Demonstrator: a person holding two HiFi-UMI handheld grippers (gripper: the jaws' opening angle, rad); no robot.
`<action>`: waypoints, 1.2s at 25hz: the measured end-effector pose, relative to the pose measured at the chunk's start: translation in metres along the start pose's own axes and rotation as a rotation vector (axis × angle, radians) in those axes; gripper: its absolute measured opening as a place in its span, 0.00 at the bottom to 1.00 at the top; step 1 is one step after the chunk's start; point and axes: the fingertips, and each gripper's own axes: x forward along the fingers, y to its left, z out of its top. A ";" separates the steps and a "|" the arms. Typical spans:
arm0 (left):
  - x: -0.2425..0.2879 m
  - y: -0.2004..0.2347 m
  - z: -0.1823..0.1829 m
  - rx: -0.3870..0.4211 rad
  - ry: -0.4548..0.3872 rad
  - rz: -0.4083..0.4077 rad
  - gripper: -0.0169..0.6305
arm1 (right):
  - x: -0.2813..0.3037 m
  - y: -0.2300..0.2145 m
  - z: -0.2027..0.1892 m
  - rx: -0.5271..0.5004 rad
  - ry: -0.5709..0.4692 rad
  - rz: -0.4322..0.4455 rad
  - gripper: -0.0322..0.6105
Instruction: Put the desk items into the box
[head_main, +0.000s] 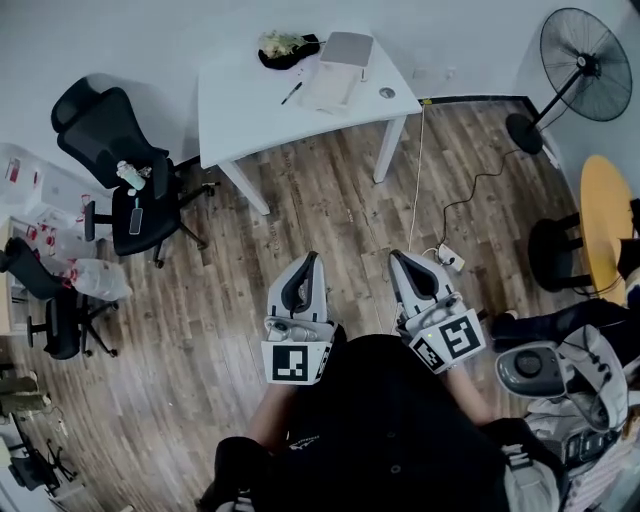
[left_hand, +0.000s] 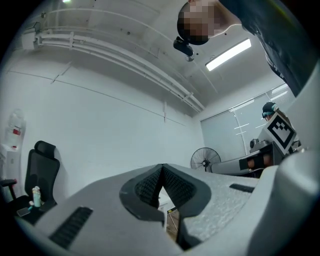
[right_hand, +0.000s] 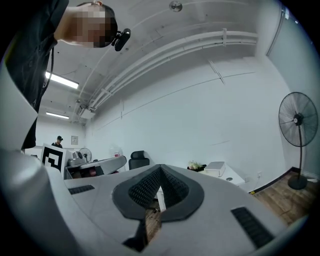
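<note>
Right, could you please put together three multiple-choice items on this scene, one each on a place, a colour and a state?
1. Where is the pen?
A. on the floor
B. on the desk
C. on the office chair

2. What colour is the desk?
A. white
B. yellow
C. black

3. How is the left tool?
A. shut on the pen
B. wide open
C. shut and empty

Answers:
1 B, the pen lies on the desktop beside the papers.
2 A, the desk's top and legs are white against the wood floor.
3 C, in the left gripper view the jaws meet at the tips with nothing between them.
</note>
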 end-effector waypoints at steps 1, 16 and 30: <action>0.006 0.009 0.000 -0.008 -0.003 -0.007 0.04 | 0.011 0.000 0.000 -0.004 0.001 -0.003 0.05; 0.033 0.154 -0.020 -0.013 0.047 0.033 0.04 | 0.155 0.026 -0.015 0.020 0.016 -0.005 0.05; 0.052 0.201 -0.034 -0.013 0.059 0.120 0.04 | 0.216 0.019 -0.032 0.044 0.065 0.061 0.05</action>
